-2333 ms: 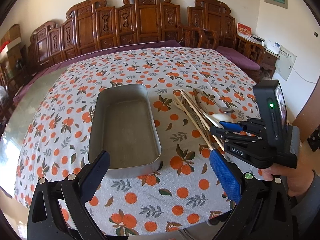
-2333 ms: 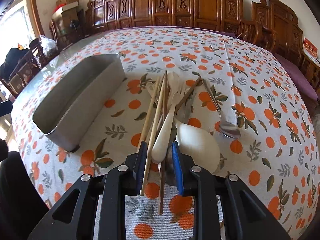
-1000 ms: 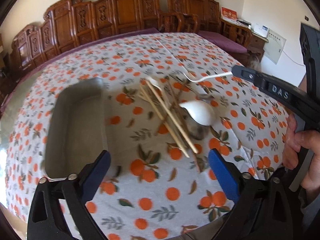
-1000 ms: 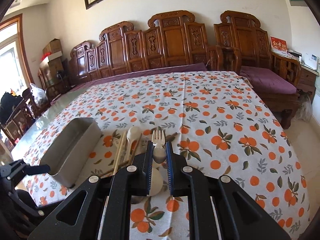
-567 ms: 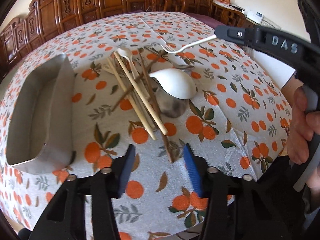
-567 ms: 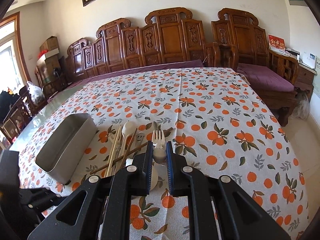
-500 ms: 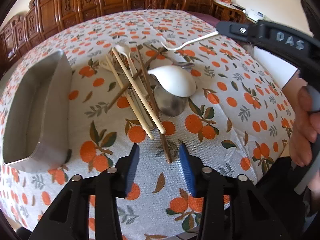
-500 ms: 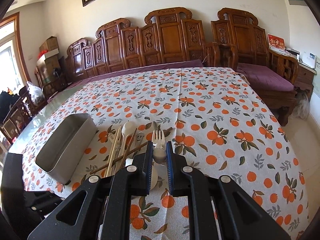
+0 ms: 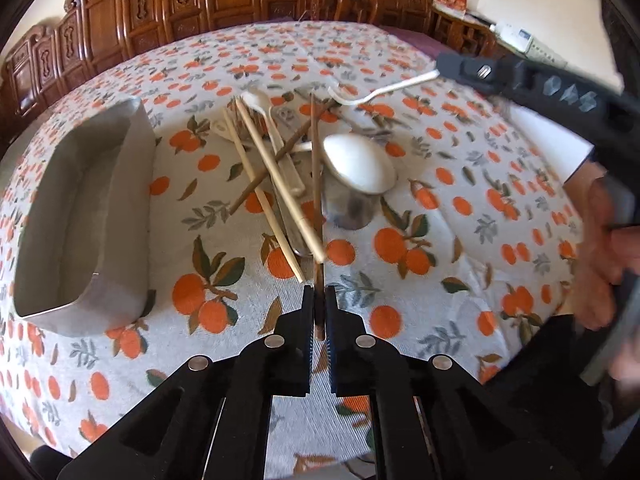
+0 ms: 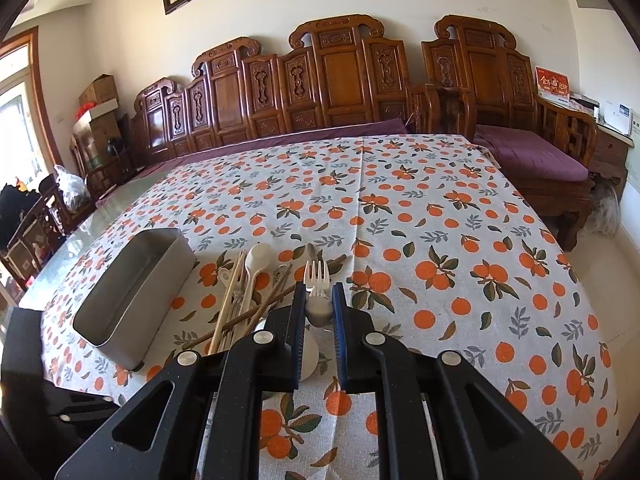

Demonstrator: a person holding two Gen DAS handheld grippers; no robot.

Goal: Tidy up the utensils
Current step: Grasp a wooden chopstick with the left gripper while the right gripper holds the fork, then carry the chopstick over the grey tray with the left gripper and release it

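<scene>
My left gripper is shut on the near end of a dark brown chopstick that runs away from me over the utensil pile. The pile holds pale chopsticks, a white rice paddle, a white spoon and a metal spoon. My right gripper is shut on a white fork and holds it in the air above the pile; the fork also shows in the left wrist view. The metal tray stands to the left, with nothing in it; it also shows in the right wrist view.
An orange-print cloth covers the table. Carved wooden benches line the far wall, with a purple cushion at the right. The table's near edge lies just below both grippers.
My left gripper has moved in to the pile and shut on the dark brown chopstick's near end. My right gripper keeps the fork raised and has hardly moved.
</scene>
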